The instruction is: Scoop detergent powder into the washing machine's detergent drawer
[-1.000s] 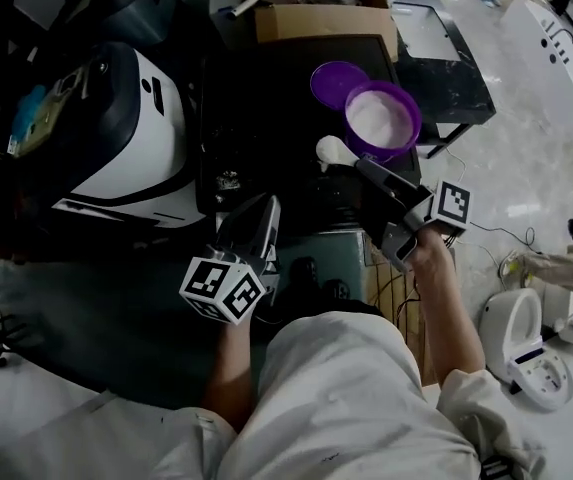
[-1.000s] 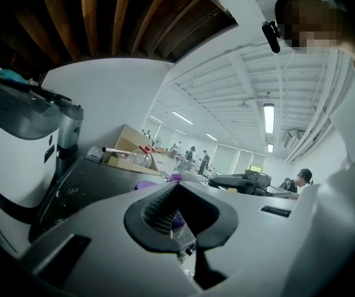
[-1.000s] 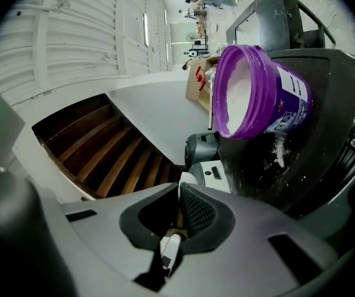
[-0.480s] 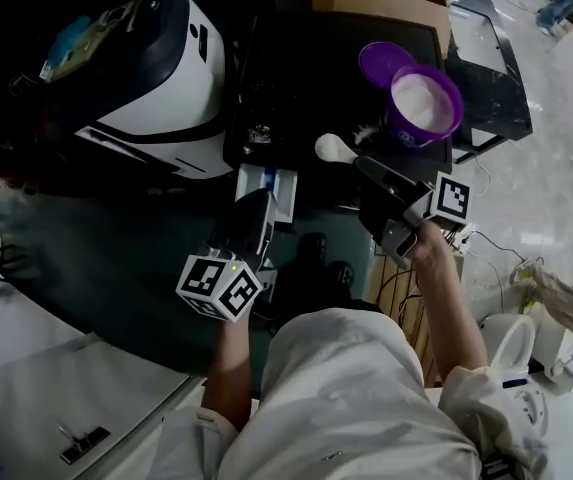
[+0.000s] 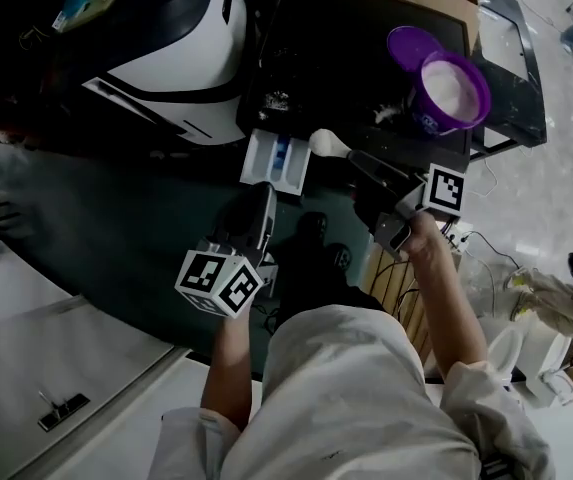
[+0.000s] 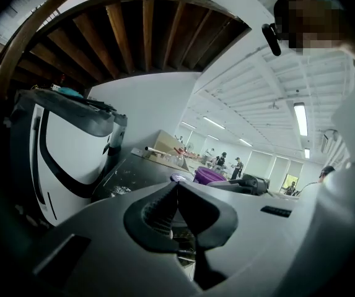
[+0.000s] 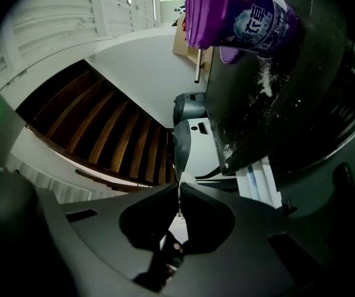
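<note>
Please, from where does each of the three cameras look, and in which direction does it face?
Head view: on the person's head, facing steeply down at the washing machine, its drawer, the left claw and right claw; forearms and torso show.
Left gripper view: rides the left claw, facing the white appliance past shut, empty jaws.
Right gripper view: rides the right claw, jaws shut on the scoop, facing the drawer.
Shared: all show the purple tub.

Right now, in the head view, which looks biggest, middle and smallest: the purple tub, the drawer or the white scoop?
1. purple tub
2. detergent drawer, only slightly smaller, so it's a close call
3. white scoop, clearly smallest, though its handle is partly hidden
</note>
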Motion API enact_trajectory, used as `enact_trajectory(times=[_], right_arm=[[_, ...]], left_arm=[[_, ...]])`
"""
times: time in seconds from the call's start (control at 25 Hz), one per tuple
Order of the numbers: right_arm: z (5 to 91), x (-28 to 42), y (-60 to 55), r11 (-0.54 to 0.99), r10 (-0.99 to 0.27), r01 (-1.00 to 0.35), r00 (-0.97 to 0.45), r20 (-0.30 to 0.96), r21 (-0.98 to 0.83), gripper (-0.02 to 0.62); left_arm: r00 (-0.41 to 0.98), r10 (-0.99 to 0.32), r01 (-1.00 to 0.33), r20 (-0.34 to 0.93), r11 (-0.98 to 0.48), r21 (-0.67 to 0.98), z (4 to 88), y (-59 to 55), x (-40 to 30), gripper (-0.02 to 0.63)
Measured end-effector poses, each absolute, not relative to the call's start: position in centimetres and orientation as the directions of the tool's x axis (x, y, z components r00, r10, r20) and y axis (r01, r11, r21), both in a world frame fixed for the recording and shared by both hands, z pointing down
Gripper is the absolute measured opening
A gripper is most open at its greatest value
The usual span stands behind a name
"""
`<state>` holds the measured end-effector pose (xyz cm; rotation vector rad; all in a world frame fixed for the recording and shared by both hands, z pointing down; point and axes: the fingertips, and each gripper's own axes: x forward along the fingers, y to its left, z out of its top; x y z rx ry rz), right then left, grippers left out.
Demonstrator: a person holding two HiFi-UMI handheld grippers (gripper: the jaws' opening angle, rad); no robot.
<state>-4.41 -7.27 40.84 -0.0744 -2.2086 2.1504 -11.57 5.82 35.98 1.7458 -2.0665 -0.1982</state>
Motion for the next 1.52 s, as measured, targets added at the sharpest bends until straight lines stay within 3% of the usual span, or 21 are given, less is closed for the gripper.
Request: enact_trajectory(times=[0.72, 1.52], right_arm=[[47.8, -7.2, -3.4, 0.214, 0.230, -0.128, -0.957, 0.177, -0.969, 0.012], [56.0, -9.8, -2.2, 0.350, 0.214, -0.218, -0.928, 0.305, -0.911, 0.012]], left_arm=[[-0.187, -0.947, -0.873, 0.261, 0.282, 0.398, 39.9, 7.9, -11.8, 0.018], [-0.131, -0.949, -0.864, 0.286, 0.251, 0.437, 49.8, 7.3, -14.8, 0.020]])
